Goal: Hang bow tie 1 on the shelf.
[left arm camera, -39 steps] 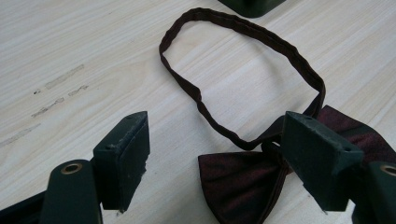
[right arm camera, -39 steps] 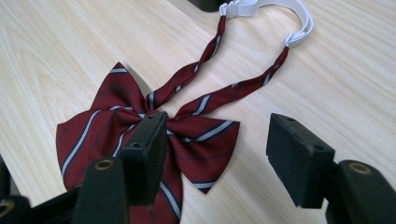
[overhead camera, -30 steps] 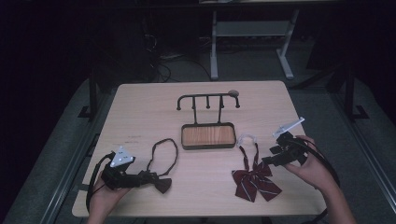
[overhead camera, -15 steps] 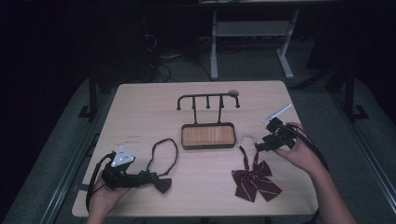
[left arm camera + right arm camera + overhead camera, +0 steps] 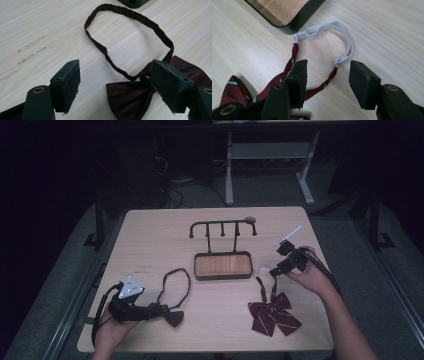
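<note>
Striped bow tie's strap (image 5: 329, 77) between right tool (image 5: 325, 72) jaws

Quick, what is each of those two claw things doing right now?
Left gripper: open, the dark bow tie between its jaws, not pinched.
Right gripper: open, jaws just been closing, around the striped bow tie's strap.

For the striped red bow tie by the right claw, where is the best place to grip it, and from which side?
Probably the thin red strap just below the white elastic loop, coming straight down from above: the striped red bow tie lies flat on the table, and that strap already runs between the right claw's open jaws.
</note>
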Demonstrator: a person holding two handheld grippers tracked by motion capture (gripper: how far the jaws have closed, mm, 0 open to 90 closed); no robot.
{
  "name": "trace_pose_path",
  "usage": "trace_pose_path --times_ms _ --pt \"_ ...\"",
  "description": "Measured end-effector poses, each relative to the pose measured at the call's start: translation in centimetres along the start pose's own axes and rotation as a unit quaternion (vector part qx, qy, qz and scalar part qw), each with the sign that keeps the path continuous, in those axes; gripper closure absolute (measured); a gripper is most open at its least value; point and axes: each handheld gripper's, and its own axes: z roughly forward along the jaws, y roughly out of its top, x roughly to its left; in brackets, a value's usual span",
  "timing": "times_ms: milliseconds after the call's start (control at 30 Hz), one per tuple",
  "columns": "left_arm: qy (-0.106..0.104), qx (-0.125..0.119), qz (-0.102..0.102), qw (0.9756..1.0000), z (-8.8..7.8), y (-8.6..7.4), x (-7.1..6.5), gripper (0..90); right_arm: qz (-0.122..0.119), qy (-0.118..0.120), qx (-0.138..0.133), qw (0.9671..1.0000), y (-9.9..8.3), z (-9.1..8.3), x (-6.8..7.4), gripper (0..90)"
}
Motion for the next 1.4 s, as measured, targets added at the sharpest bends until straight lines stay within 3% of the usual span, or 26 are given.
trace_pose_path --times_ms 233,767,967,1133,1400 --pt "0.000 0.002 0.001 1.0000 0.0 0.0 0.0 25.0 0.007 -0.010 0.028 0.9995 0.4 1.4 -0.4 51.8" --pt "-0.002 0.004 -0.001 1.0000 0.1 0.0 0.1 25.0 0.009 -0.035 0.053 0.9979 1.0 2.8 -0.2 66.0" --pt "-0.001 0.003 -0.002 1.0000 0.0 0.0 0.0 25.0 0.005 -0.052 0.054 0.9972 1.0 2.8 -0.1 65.9" --pt "-0.002 0.007 -0.001 1.0000 0.1 0.0 0.1 24.9 0.011 -0.049 0.051 0.9975 1.0 2.6 -0.1 63.5" --pt "-0.002 0.006 -0.001 1.0000 0.0 0.0 0.1 25.0 0.000 -0.065 0.070 0.9955 1.1 3.3 0.3 67.0"
